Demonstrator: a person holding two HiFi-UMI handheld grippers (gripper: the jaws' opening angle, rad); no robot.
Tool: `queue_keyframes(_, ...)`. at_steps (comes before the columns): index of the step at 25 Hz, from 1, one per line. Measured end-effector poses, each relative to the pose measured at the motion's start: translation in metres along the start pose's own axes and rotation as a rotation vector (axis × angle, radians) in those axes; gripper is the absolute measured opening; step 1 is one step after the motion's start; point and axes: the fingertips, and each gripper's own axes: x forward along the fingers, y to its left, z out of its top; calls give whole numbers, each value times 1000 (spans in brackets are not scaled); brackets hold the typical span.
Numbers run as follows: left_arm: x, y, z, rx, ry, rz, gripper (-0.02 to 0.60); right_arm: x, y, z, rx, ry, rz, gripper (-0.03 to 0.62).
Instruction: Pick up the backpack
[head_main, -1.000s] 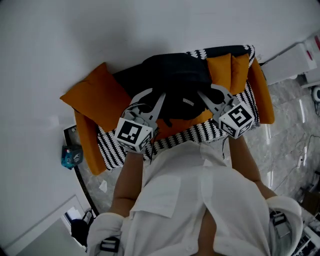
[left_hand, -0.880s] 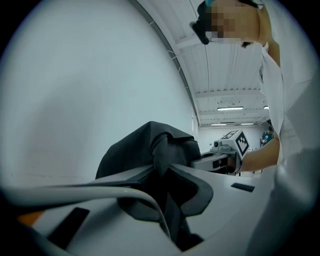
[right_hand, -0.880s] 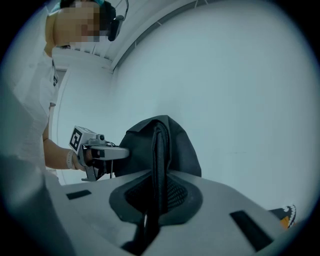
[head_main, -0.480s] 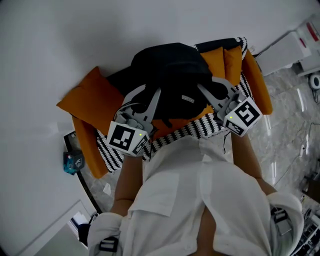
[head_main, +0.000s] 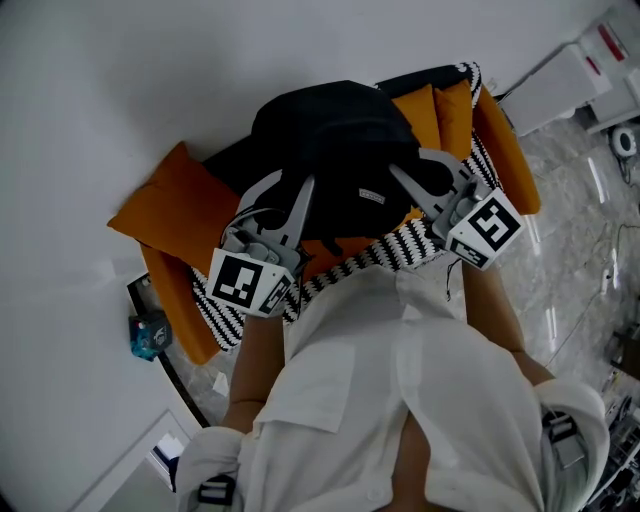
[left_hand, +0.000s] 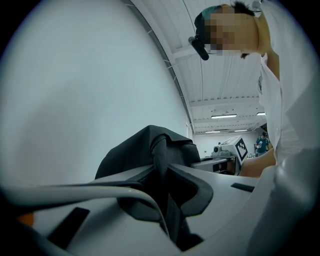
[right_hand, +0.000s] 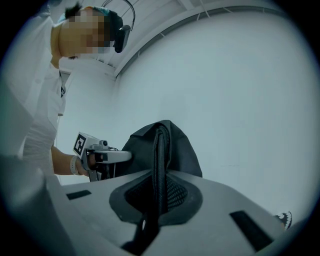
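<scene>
The black backpack hangs between my two grippers, lifted off the orange armchair. My left gripper is shut on a black shoulder strap at the bag's left side. On the bag's right side my right gripper is shut on the other strap, a mesh-backed one. In the left gripper view the backpack bulges just beyond the jaws. In the right gripper view the backpack rises in front of the white wall, with the left gripper at its far side.
The armchair carries orange cushions and a black-and-white striped throw. It stands against a white wall. A small blue object lies on the floor at the left. A white unit stands at the upper right on the marble floor.
Both grippers have risen with the straps in them, and the backpack has come up off the armchair seat. The jaws stay shut.
</scene>
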Motion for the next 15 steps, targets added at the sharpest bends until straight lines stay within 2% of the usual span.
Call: queue_keyframes(15,4,-1,1,-8,-10,-20,52,-3,-2,-1,2,-2,-20,26)
